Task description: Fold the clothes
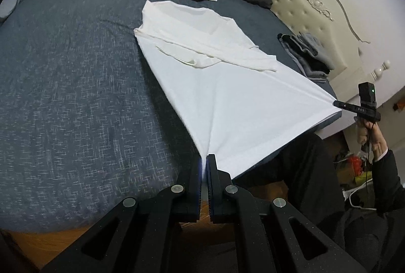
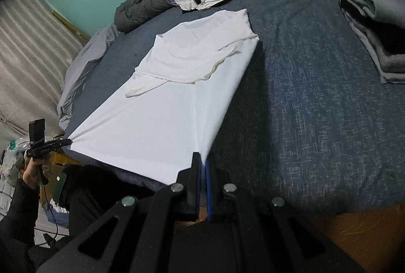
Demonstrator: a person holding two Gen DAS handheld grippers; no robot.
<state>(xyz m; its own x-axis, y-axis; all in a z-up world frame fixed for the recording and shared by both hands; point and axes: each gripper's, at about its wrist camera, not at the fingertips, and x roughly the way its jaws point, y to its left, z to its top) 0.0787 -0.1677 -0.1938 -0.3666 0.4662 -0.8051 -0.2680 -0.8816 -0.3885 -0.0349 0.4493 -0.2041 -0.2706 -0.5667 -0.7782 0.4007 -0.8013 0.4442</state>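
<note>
Left gripper (image 1: 204, 159) pinches one hem corner of the white shirt (image 1: 217, 85); right gripper (image 2: 202, 159) pinches the other; hem taut above the bed (image 1: 76, 96).

left wrist: bed's (image 1: 63, 70) foot, facing headward | right wrist: same
</note>
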